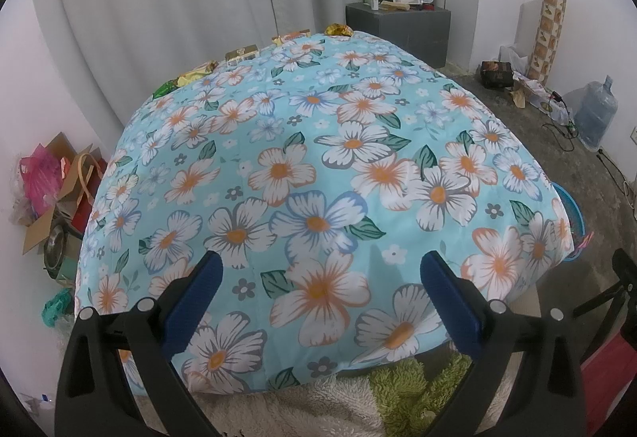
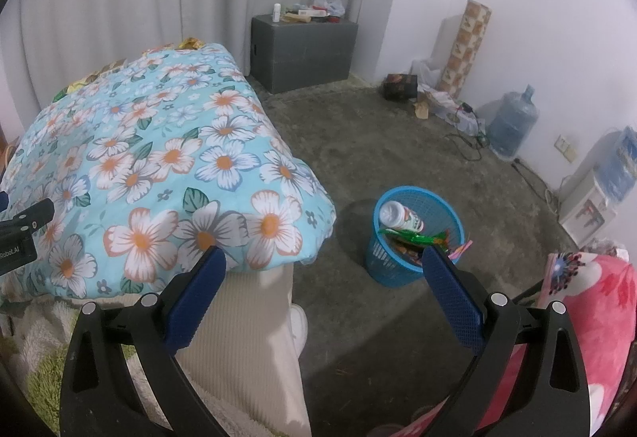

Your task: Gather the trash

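Observation:
Several pieces of trash line the far edge of the floral-covered table (image 1: pixel 318 166): a gold wrapper (image 1: pixel 338 30), a flat packet (image 1: pixel 290 36), a small box (image 1: pixel 241 53), a yellow wrapper (image 1: pixel 197 74) and a green wrapper (image 1: pixel 165 88). My left gripper (image 1: pixel 320 270) hovers open over the table's near part, with nothing between its blue pads. My right gripper (image 2: pixel 324 266) is open and empty off the table's near right corner (image 2: pixel 294 230). A blue basket (image 2: pixel 414 238) on the floor holds a white bottle (image 2: pixel 400 216) and wrappers. The left gripper's body (image 2: pixel 24 234) shows at the right wrist view's left edge.
A grey cabinet (image 2: pixel 302 49) with clutter stands at the back wall. A water jug (image 2: pixel 511 124), cables and boxes lie along the right wall. Bags and cardboard (image 1: pixel 51 190) pile up left of the table. A red floral blanket (image 2: pixel 589 309) lies at the right.

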`<state>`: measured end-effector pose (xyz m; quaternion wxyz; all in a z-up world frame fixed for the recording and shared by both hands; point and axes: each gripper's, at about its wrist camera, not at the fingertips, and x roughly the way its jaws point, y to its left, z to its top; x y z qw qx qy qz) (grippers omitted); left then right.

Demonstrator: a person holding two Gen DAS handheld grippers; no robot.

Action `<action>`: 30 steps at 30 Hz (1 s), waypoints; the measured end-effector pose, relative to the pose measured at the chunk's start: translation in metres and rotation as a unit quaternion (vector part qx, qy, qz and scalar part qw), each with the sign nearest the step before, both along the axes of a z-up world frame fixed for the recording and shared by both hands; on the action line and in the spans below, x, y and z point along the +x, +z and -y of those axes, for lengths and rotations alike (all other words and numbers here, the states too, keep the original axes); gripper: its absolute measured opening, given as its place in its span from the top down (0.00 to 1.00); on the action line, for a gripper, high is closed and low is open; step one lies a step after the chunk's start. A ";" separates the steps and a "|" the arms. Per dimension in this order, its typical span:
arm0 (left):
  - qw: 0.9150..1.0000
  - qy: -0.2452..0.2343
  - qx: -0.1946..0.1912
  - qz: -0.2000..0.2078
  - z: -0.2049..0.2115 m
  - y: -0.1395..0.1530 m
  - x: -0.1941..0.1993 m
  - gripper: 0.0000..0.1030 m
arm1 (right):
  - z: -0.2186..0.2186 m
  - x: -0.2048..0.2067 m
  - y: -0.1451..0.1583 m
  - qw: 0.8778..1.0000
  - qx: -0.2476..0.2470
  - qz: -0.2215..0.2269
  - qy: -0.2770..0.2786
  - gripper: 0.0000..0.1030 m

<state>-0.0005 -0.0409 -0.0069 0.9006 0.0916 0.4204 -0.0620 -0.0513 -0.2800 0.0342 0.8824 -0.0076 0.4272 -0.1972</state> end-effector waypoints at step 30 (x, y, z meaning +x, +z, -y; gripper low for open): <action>1.000 -0.001 0.001 -0.001 0.000 0.002 0.003 0.05 | 0.001 0.001 0.001 1.000 0.002 0.000 0.001 0.08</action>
